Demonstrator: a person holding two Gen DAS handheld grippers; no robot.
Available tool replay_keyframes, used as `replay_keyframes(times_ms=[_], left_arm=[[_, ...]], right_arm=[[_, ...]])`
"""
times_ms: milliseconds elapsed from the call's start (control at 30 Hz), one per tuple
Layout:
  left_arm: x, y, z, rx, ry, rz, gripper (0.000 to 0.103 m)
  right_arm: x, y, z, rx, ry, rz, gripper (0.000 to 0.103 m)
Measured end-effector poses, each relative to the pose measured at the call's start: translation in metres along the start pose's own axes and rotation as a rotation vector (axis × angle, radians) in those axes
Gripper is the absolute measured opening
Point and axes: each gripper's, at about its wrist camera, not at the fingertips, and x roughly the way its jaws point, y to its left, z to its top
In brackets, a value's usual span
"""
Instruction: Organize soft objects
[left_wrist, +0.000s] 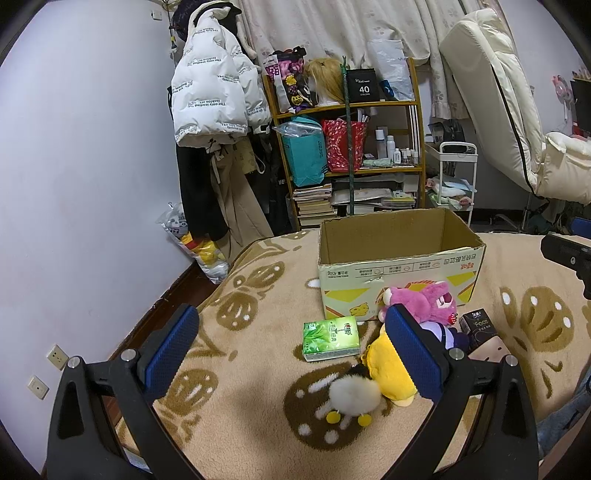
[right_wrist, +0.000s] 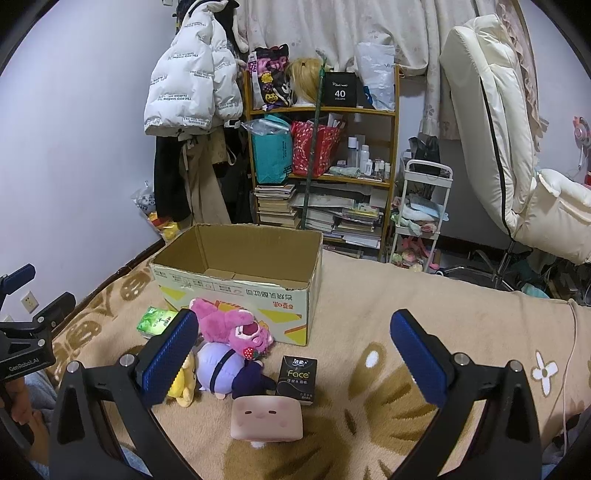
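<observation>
An open, empty cardboard box (left_wrist: 399, 271) (right_wrist: 236, 291) stands on the beige patterned blanket (left_wrist: 258, 295). In front of it lie a pink plush bear (left_wrist: 428, 299) (right_wrist: 236, 326), a purple plush (right_wrist: 221, 367), a yellow plush (left_wrist: 388, 363) (right_wrist: 183, 384), a white fluffy pom toy (left_wrist: 352, 395) and a pink square cushion (right_wrist: 266, 417). A green tissue pack (left_wrist: 330, 338) (right_wrist: 155, 321) and a black "Face" tissue pack (left_wrist: 480, 328) (right_wrist: 298, 376) lie among them. My left gripper (left_wrist: 291, 354) is open, above the blanket near the green pack. My right gripper (right_wrist: 295, 358) is open above the black pack.
A shelf (left_wrist: 347, 147) with bags, books and bottles stands behind the bed. Coats (left_wrist: 214, 92) hang on the left wall. A white cart (right_wrist: 421, 206) and a cream recliner (right_wrist: 517, 147) stand at the right. The bed's left edge drops to the floor.
</observation>
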Motion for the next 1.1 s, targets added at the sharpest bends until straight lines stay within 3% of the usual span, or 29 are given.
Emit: replay_keyframes(times_ms=[1100], left_arm=[[0.0019,0.0034,0.001,-0.001,0.005,0.003,0.1]], right_arm=[[-0.0025,-0.0018,-0.0006,0.008,-0.001,-0.004,0.103]])
